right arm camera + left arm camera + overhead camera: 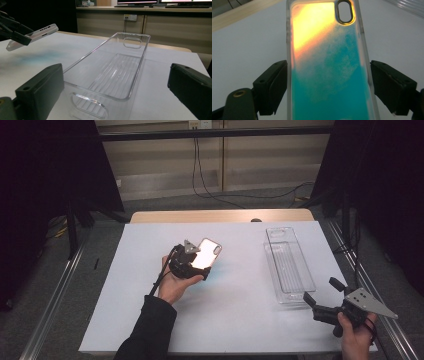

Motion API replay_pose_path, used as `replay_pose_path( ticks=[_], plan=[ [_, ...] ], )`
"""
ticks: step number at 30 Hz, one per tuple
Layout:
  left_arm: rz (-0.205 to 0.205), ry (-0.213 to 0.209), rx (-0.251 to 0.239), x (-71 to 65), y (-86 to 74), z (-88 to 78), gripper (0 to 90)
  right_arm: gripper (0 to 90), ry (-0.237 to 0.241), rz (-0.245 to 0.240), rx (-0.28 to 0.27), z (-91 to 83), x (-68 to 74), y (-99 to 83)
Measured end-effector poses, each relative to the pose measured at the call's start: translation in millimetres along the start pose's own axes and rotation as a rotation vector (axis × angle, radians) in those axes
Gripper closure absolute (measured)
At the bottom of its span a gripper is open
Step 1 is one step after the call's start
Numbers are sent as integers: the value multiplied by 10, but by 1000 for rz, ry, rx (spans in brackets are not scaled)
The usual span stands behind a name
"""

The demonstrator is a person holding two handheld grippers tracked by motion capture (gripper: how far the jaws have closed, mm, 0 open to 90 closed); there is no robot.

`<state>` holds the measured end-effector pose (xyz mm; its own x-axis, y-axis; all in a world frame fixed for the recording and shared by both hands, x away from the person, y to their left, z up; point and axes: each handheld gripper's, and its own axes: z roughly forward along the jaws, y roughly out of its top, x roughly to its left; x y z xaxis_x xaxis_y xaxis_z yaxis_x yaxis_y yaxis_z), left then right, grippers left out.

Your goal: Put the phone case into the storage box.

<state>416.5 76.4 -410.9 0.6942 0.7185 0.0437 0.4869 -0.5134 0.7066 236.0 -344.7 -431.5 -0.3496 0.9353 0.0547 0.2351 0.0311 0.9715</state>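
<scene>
A phone case (207, 254) with an orange-to-teal sheen hangs above the middle of the white table, tilted up toward the far right. My left gripper (192, 262) is shut on its long edges; in the left gripper view both black pads (276, 82) press the sides of the case (327, 65), whose camera cutout points away. From the right gripper view the case (32, 35) appears in the air at the upper left. My right gripper (320, 292) stands open at the near right, its jaws wide apart facing the near end of a clear plastic bin (112, 72).
The clear bin (289, 265) lies lengthwise on the right part of the white table (150, 320), empty. A wooden strip (220, 216) runs along the table's far edge. Metal rails flank both sides. Cables hang on the wall behind.
</scene>
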Motion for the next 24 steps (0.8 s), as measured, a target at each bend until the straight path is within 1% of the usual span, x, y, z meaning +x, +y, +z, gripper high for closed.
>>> replay_pose_path(
  ticks=[1,2,3,4,6,8,10,12,14,15,17,20,21,22,23,24],
  plan=[
    [1,0,-9,0,-5,0,171,2,0,-2,0,-1,0,0],
    [-9,-3,-25,-3,-10,-7,171,2,0,-3,0,-1,0,0],
    [1,2,-24,-1,-10,-15,171,2,1,-4,1,1,0,-1],
    [5,10,-33,-8,-10,-23,171,2,1,-3,2,1,1,-1],
    [3,8,-51,-11,-8,-49,171,2,3,-6,2,2,0,-2],
    [14,18,-71,-15,-4,-89,171,2,3,-8,2,1,1,-2],
    [4,20,-103,-1,-12,-113,171,2,3,-9,2,0,2,-2],
    [5,33,-119,24,-25,-129,171,1,3,-7,2,0,4,-1],
    [-5,38,-132,47,-46,-146,171,0,8,-7,0,-1,7,0],
    [4,47,-135,60,-53,-159,171,0,13,-6,-3,-2,9,3],
    [-7,50,-148,69,-64,-182,171,0,20,-7,-9,-2,10,6],
    [-4,61,-161,65,-74,-236,171,0,21,-8,-14,1,15,10],
    [-17,49,-162,61,-89,-260,171,0,22,-11,-17,1,17,11],
    [-18,54,-161,56,-103,-273,171,0,23,-18,-14,2,18,13],
    [-8,65,-160,42,-127,-293,171,0,21,-22,-2,4,20,14],
    [-2,68,-156,40,-166,-320,171,0,20,-25,11,14,15,10]
  ],
)
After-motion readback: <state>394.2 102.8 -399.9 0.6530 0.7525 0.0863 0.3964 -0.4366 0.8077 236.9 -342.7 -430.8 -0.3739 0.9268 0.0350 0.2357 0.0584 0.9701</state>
